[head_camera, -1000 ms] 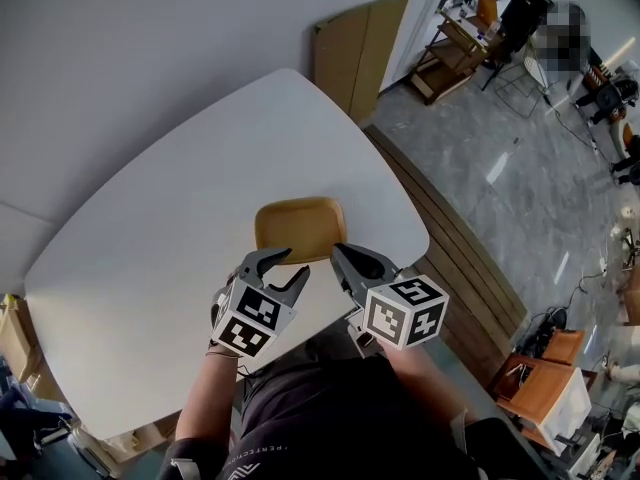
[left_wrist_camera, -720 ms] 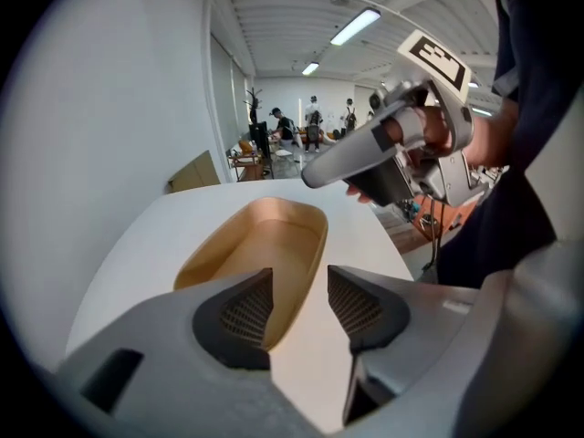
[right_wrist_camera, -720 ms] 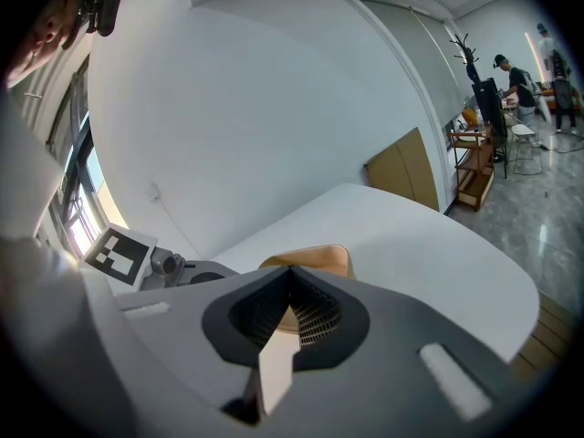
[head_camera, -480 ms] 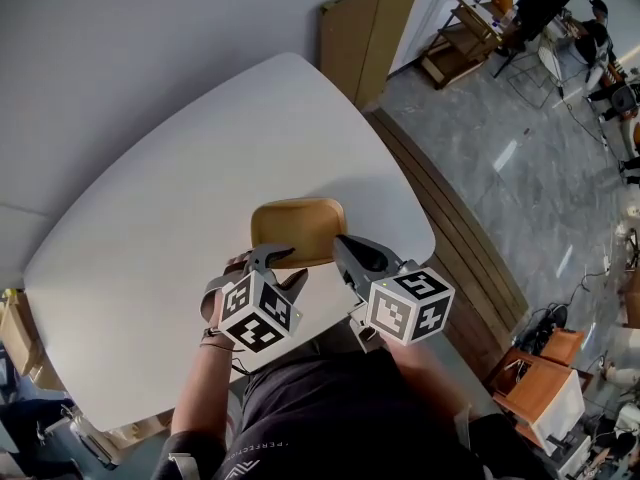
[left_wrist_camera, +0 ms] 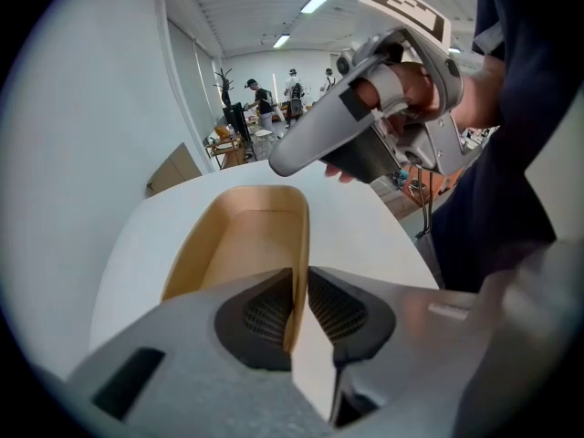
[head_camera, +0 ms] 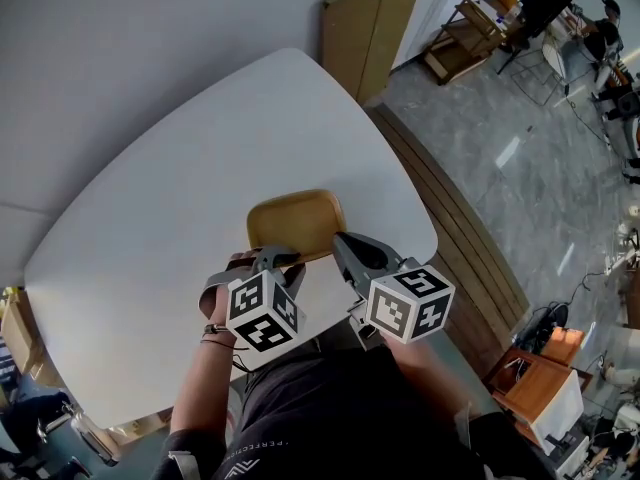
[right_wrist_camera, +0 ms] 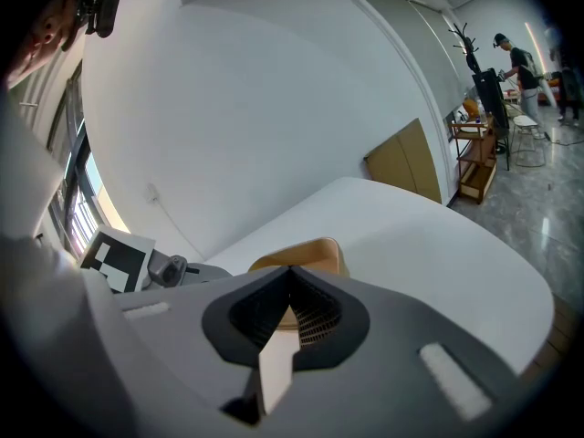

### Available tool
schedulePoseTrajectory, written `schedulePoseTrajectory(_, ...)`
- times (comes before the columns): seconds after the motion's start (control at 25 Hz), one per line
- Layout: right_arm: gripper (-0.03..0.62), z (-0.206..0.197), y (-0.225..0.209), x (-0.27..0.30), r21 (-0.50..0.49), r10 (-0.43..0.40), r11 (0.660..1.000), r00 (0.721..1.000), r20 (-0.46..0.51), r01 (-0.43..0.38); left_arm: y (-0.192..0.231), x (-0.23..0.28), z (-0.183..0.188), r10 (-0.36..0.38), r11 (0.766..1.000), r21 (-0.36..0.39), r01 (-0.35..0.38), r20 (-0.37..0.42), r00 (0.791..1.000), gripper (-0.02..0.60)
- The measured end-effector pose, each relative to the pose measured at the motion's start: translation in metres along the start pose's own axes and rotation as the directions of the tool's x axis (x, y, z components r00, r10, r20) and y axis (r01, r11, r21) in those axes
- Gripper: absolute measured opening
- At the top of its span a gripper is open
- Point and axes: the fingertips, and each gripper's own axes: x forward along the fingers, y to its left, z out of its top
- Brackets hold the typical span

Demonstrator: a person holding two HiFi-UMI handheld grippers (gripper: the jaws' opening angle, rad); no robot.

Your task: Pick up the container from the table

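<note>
A tan, shallow container (head_camera: 295,223) lies on the white table (head_camera: 150,238) close to its near edge. My left gripper (head_camera: 278,258) points steeply down at the container's near rim. In the left gripper view the container's (left_wrist_camera: 242,245) right wall stands between the pads of the left gripper (left_wrist_camera: 299,290), which have just been closing and now press on it. My right gripper (head_camera: 345,248) hovers beside the container's near right corner, jaws shut with nothing in them. In the right gripper view its tips (right_wrist_camera: 290,276) meet in front of the container (right_wrist_camera: 310,252).
Wooden boards (head_camera: 365,33) lean on the wall beyond the table's far corner. A strip of wooden planks (head_camera: 450,238) runs along the floor right of the table. Shelves (head_camera: 460,43) and people stand far back on the grey floor.
The left gripper has sunk and rolled onto the container's near rim, and its jaws have gone from wide open to closed on the wall. The right gripper has hardly moved.
</note>
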Motion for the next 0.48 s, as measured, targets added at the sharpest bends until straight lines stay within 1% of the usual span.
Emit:
schedulePoseTrajectory(0.04,0.002,0.0,0.0,-0.001,0.0,0.0,1.0,1.0,0.001,0.0,0.0,0.0,0.001,0.001,1.0,0.006,-0.001,-0.002,1.0,0.047)
schedulePoseTrajectory(0.2,0.002,0.0,0.004,-0.003,-0.005,-0.002,1.0,1.0,0.01,0.002,0.002,-0.004,0.002,0.01,1.0,0.003,-0.01,0.014,1.0,0.04)
schedulePoseTrajectory(0.4,0.002,-0.001,0.01,-0.005,-0.012,-0.008,1.0,1.0,0.021,0.008,0.01,-0.013,0.005,0.046,0.998,-0.04,-0.044,0.061,0.997,0.032)
schedulePoseTrajectory(0.48,0.002,-0.001,0.011,-0.007,-0.016,-0.012,1.0,1.0,0.028,0.012,0.015,-0.018,0.008,0.074,0.996,-0.065,-0.068,0.086,0.994,0.032)
